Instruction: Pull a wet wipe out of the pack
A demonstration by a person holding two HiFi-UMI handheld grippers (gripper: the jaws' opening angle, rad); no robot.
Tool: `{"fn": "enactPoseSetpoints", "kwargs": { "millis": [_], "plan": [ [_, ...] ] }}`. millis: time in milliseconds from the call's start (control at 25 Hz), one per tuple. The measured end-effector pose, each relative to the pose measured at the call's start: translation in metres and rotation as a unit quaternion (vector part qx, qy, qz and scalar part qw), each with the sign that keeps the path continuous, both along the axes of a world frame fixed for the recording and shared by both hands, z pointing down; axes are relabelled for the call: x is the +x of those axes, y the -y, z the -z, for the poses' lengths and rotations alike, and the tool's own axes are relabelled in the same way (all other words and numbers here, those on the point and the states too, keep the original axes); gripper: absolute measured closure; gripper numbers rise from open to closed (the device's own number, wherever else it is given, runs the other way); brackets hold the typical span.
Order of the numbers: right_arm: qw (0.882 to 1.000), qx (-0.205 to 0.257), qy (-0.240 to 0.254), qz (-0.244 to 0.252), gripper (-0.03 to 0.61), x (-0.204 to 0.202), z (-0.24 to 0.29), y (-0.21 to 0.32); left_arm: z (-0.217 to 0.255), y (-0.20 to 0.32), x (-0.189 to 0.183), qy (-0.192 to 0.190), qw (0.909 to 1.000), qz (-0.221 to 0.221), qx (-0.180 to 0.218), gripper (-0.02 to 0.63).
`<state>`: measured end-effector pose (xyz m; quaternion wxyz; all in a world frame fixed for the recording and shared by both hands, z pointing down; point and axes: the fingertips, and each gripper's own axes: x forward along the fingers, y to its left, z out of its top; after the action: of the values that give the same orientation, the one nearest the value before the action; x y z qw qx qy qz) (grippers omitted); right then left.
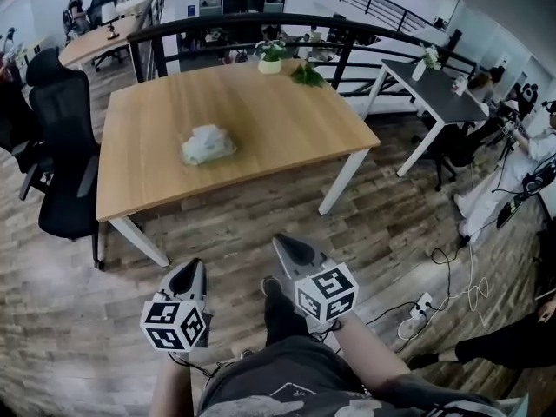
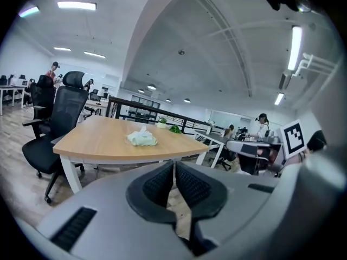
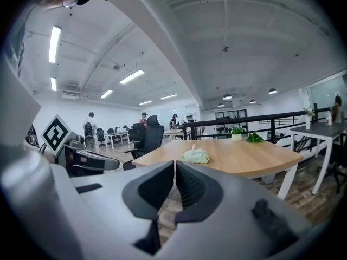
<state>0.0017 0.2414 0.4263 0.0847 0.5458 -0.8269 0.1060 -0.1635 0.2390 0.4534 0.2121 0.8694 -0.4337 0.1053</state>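
**Both grippers shut, well short of the pack**

The grey left gripper [image 1: 193,269] and grey right gripper [image 1: 285,243] are hovering at the lower centre of the head view, each with its jaws pressing together on nothing. Above them, the soft pale-green wet wipe pack [image 1: 208,144] is lying mid-frame on the rectangular light wooden table [image 1: 287,115], well apart from both. A black office chair [image 1: 61,137] is standing at the table's left edge.

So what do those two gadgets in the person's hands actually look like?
Both the left gripper and right gripper are smooth grey tapering shells. Their jaws carry black ribbed pads. Each bears a white cube printed with black square markers. The person wears a grey printed top.
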Motion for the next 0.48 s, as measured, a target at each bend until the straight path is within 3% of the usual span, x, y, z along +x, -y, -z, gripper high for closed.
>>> {"fn": "enactPoseSetpoints", "kwargs": {
  "millis": [240,480],
  "plan": [
    [1.000,-0.002,0.018,0.008,0.552,0.027,-0.005,0.076,-0.003,0.071,0.019,0.006,0.9999,0.012,-0.002,0.591],
    [0.999,-0.009,0.030,0.025,0.552,0.049,-0.008,0.151,-0.009,0.140,0.044,-0.019,0.9991,0.028,-0.025,0.590]
  ]
}}
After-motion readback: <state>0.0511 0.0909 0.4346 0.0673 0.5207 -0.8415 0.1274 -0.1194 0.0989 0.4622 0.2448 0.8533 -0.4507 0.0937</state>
